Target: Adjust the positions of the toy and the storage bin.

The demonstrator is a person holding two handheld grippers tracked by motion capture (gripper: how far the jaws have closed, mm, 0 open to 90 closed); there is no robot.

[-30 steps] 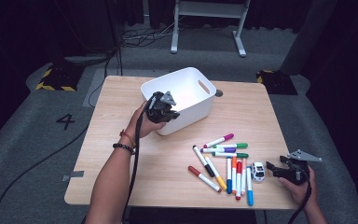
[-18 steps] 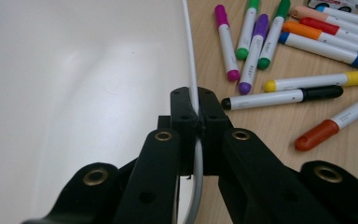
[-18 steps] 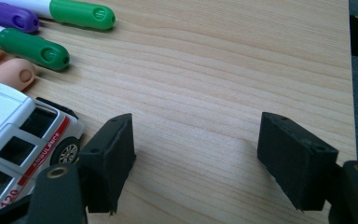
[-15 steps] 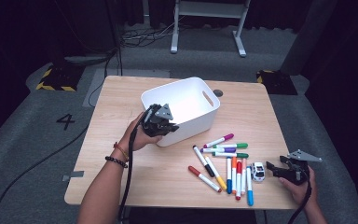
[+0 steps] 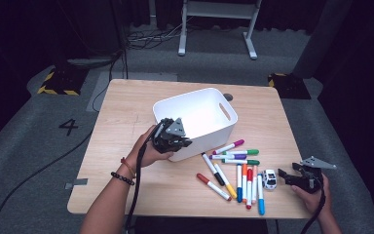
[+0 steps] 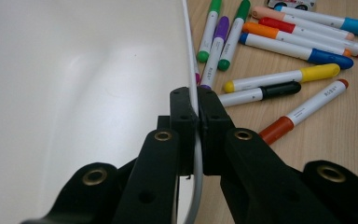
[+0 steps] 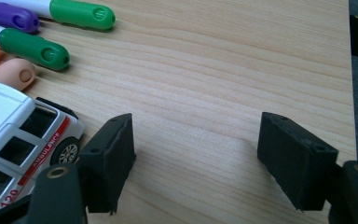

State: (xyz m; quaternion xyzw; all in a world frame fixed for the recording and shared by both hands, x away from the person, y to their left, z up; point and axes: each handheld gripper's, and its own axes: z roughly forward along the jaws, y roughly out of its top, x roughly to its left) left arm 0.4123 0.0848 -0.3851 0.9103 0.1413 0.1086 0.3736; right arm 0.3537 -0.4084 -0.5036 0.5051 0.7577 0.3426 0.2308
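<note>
We see left gripper (image 5: 185, 142) clamped on bin (image 5: 195, 105) rim, bin dragged nearer us; right gripper (image 5: 288, 175) unmoved, wide open, empty, beside car (image 5: 269, 179).

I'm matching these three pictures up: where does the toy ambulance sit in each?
High view: toy ambulance lower right, by the markers.
Left gripper view: top right edge, mostly cut off.
Right gripper view: lower left, beside one jaw.
Shared landmark: the green markers.
</note>
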